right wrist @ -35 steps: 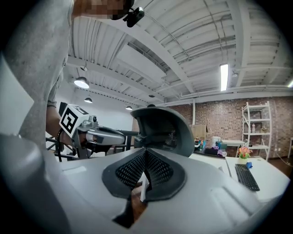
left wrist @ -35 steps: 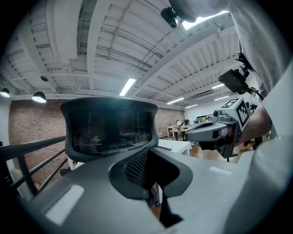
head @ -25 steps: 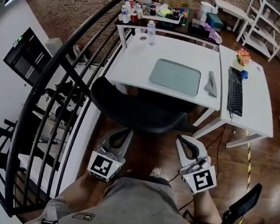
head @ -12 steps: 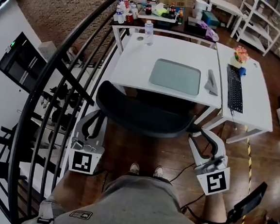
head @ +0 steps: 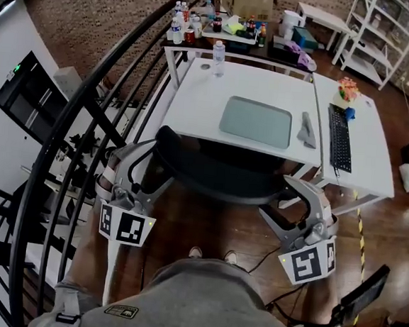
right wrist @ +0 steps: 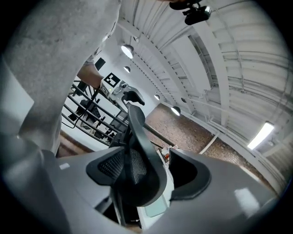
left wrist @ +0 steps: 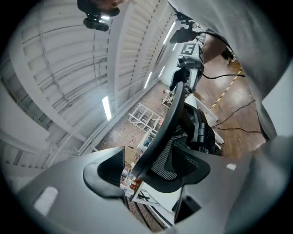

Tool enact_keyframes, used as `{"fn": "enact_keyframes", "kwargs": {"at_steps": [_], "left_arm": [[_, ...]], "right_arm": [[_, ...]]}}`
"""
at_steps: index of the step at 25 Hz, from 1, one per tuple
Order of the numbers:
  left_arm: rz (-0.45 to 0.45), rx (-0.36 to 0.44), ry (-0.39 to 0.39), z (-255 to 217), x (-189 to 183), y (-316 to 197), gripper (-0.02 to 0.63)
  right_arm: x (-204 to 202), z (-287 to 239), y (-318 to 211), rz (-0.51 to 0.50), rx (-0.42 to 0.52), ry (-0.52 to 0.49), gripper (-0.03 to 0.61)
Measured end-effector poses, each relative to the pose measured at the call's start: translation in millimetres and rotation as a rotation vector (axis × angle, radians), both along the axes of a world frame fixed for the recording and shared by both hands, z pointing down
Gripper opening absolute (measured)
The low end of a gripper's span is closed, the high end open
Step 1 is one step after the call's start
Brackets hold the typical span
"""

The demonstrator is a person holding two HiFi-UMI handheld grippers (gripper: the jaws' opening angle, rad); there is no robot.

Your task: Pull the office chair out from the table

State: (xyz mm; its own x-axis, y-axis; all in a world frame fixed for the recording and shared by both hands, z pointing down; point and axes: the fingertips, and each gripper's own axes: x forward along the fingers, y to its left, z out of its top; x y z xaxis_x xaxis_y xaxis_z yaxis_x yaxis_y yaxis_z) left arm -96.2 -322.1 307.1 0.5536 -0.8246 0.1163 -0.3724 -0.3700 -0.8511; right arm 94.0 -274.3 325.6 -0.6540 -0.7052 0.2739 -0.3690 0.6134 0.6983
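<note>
Your left gripper (head: 145,172) and right gripper (head: 281,200) have just opened wide around the chair (head: 218,173), so squeeze, then pull toward 6 o'clock.

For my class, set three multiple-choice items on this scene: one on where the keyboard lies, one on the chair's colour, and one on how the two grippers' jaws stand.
1. Where does the keyboard lie?
A. on the chair seat
B. on a white table, right of the grey mat
C. on the floor

2. What colour is the back of the chair?
A. black
B. red
C. white

3. How do the jaws of the left gripper and the right gripper stand?
A. shut, with nothing between them
B. shut on a bottle
C. apart, with the chair back's edge between them

Answers:
1 B: the head view shows it lying lengthwise on the table beside the mat.
2 A: rim and mesh are both black.
3 C: each gripper view shows its pads apart either side of the chair back. Both pairs of jaws have just been opening.
</note>
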Motion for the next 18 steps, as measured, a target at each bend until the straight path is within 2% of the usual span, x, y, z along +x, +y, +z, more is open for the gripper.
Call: {"fn": "enact_keyframes", "kwargs": {"at_steps": [6, 10, 13, 14, 17, 18], "left_arm": [[0.057, 0.036, -0.160, 15, 33, -15, 0.328], [0.043, 0.029, -0.190, 20, 29, -38, 0.307], [0.054, 0.013, -0.184, 21, 28, -49, 0.277], [0.060, 0.011, -0.187, 20, 29, -51, 0.249], [0.072, 0.013, -0.229, 21, 33, -52, 0.212], [0.074, 0.018, -0.249, 21, 34, -52, 0.199]], "right_arm": [[-27, -1, -10, -0.053, 0.038, 0.142, 0.313], [-21, 13, -30, -0.037, -0.027, 0.215, 0.313], [-18, 23, -36, -0.041, -0.086, 0.233, 0.310], [-19, 25, -37, -0.040, -0.084, 0.240, 0.287], [-15, 23, -43, 0.001, -0.038, 0.265, 0.120], [-14, 22, -44, 0.009, -0.039, 0.270, 0.117]]}}
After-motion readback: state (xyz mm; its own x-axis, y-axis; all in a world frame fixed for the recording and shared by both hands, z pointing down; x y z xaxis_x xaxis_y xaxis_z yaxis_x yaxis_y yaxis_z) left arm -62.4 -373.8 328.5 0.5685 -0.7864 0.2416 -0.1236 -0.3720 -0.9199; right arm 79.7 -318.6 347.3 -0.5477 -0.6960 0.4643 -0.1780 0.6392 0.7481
